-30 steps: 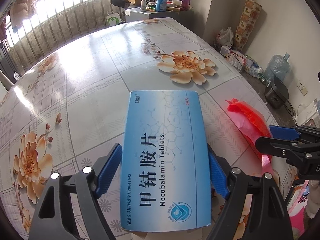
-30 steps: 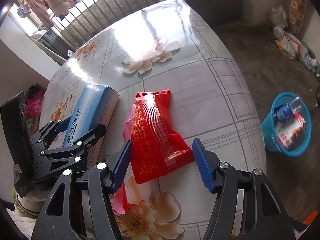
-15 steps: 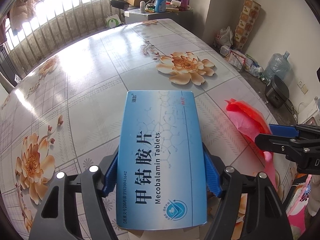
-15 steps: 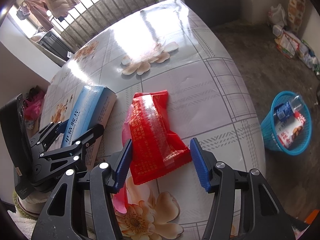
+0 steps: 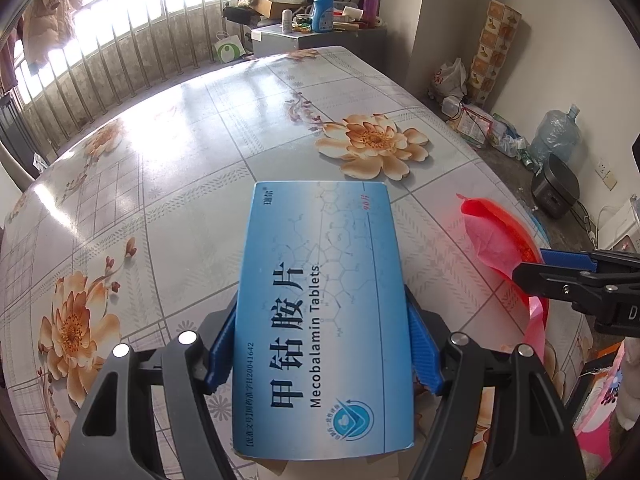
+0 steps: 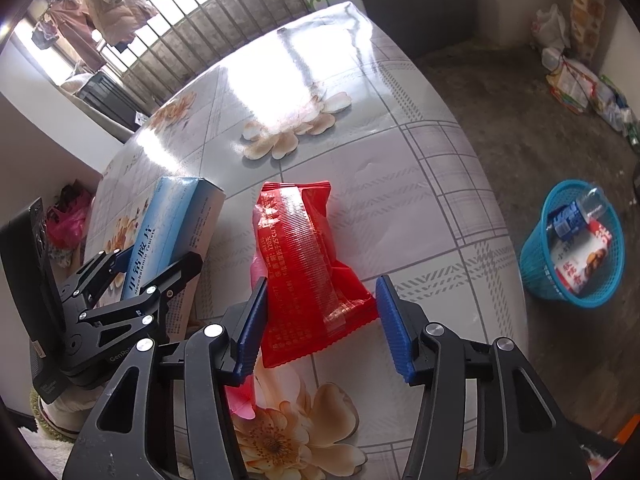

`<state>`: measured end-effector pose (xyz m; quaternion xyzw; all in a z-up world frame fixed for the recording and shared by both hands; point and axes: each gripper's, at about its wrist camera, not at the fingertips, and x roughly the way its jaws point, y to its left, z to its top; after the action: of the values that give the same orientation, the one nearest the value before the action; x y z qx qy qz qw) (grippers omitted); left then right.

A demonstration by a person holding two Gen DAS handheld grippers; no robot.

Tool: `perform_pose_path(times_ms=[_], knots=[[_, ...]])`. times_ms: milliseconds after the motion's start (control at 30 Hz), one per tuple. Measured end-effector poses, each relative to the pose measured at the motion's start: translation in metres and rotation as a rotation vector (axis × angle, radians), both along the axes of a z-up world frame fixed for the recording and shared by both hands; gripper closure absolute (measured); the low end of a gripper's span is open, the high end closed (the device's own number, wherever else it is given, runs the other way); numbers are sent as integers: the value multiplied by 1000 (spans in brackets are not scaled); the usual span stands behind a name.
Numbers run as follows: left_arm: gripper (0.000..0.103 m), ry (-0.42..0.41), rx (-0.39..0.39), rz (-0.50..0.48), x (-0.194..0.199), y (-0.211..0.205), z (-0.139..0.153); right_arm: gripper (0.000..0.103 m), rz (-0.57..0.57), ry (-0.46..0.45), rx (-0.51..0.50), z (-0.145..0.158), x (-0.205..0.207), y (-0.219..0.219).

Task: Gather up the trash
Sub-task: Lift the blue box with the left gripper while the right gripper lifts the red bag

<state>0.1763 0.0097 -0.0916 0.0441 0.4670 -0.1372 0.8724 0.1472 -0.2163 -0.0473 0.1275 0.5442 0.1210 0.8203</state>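
1. the left gripper [image 5: 320, 344] has its blue pads pressed against both long sides of a blue box [image 5: 322, 312], clamping it; the box reads "mecobalamin tablets".
2. in the right wrist view the box [image 6: 176, 232] sits tilted, its far end raised off the table [image 6: 400, 184], with the left gripper [image 6: 132, 280] around its near end.
3. the right gripper [image 6: 320, 320] is spread wide on either side of a red wrapper [image 6: 308, 272] that lies flat on the table; the left pad looks to be touching the wrapper's edge, the right pad stands just clear of its corner, so nothing is gripped.
4. a pink piece [image 6: 244, 396] pokes out from under the wrapper's near end, beside the left finger.
5. in the left wrist view the wrapper [image 5: 500, 236] lies to the right of the box, near the table edge, with the right gripper [image 5: 580, 276] reaching in over it.
6. a blue basket [image 6: 536, 272] stands on the floor to the right of the table, well apart from the wrapper; it holds a clear bottle with a blue label [image 6: 576, 212] and a white-and-red printed packet [image 6: 584, 260] leaning inside it.
7. a big water jug [image 5: 554, 136] and a dark pot [image 5: 554, 190] stand on the floor by the far wall; what is in them cannot be told.
8. a cabinet [image 5: 316, 36] past the table carries a blue bottle [image 5: 323, 11] and other small things.
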Motion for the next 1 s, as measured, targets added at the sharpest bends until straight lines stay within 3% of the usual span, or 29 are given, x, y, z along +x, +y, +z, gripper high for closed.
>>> perform_pose_path(times_ms=[333, 600, 800, 1000], knots=[[33, -15, 7, 0, -3, 0, 5, 55, -18, -17, 20, 4, -2, -6], [33, -47, -22, -38, -2, -7, 25, 55, -109, -66, 135, 20, -6, -46], [33, -92, -61, -149, 11, -39, 56, 55, -277, -131, 236, 33, -22, -110], [33, -97, -112, -338, 32, -114, 86, 55, -474, -142, 297, 16, -51, -171]])
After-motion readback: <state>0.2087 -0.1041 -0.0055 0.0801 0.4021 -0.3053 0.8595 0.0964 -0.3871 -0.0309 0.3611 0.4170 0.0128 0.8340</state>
